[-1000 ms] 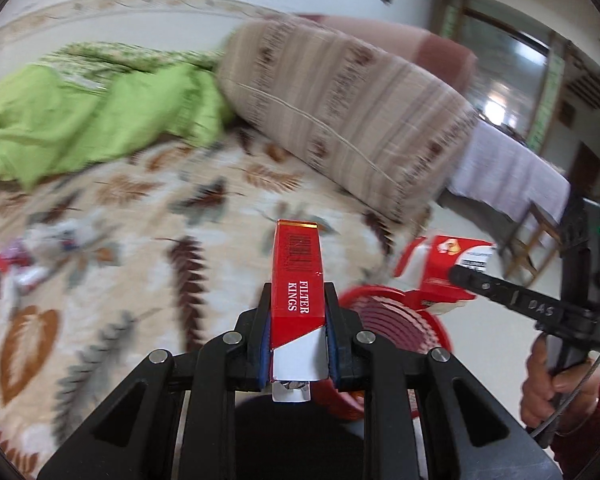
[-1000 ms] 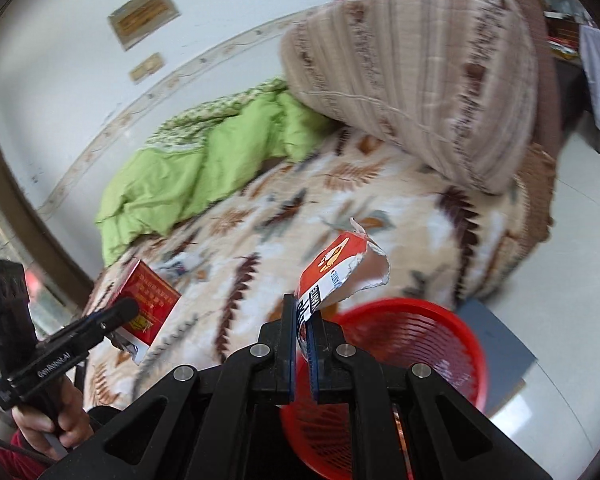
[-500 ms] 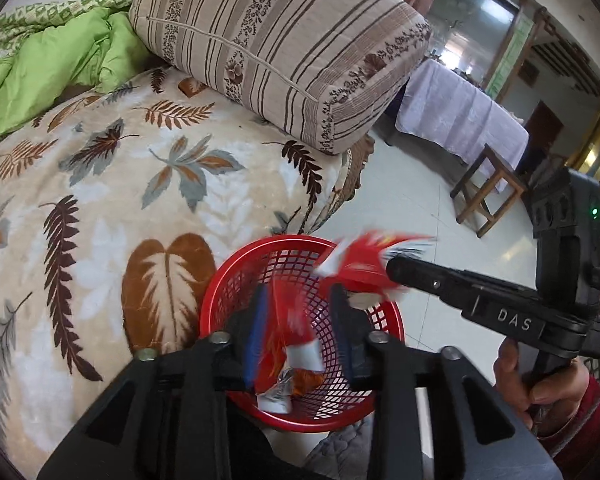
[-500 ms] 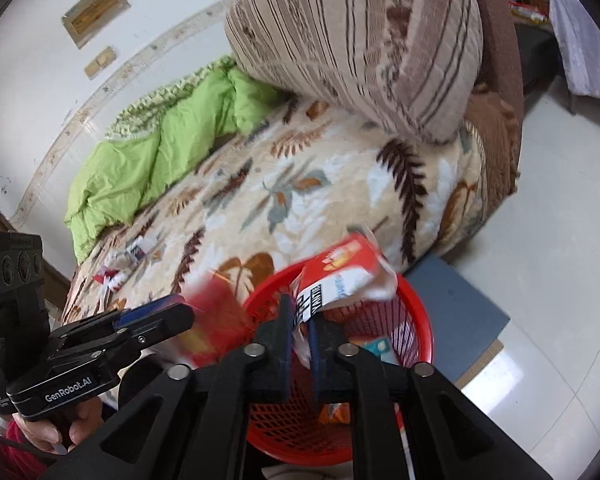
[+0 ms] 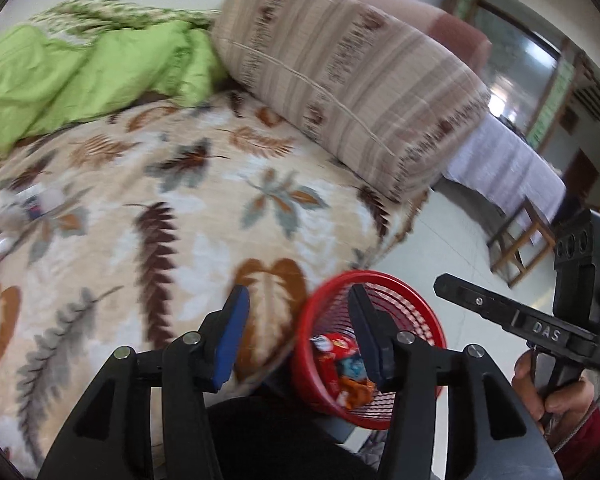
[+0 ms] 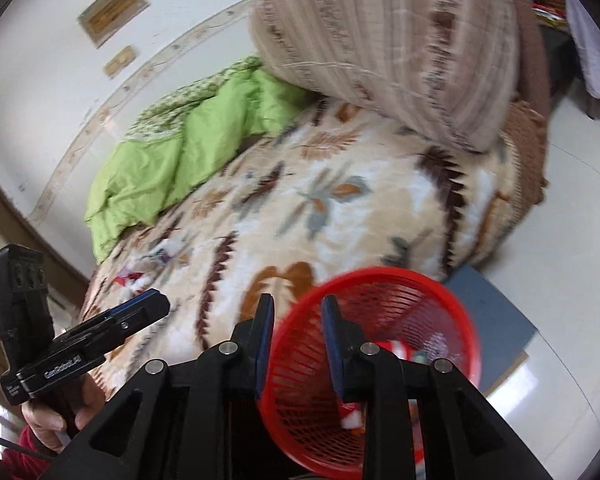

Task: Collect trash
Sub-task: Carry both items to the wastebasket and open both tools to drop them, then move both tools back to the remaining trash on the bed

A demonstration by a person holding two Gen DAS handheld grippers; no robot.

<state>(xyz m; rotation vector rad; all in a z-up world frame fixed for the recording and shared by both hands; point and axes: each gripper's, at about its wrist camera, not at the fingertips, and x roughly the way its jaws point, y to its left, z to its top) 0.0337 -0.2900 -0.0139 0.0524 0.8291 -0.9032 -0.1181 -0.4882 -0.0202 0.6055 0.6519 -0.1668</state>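
Trash [image 5: 342, 364] lies in red basket [image 5: 428, 312] beside leaf-patterned bed [image 5: 148, 216]; both claws opening, empty

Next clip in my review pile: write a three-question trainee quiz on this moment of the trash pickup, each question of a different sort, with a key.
1. True or false: the left gripper has nothing between its jaws.
2. Where do the red wrappers lie? A) on the leaf-print blanket B) in the red basket C) on the green quilt
3. Fill in: more litter lies on the ____, at the left edge of the left wrist view.

Key: 1 true, and the right gripper is also empty, both sets of jaws opening. 2 B. 3 blanket.
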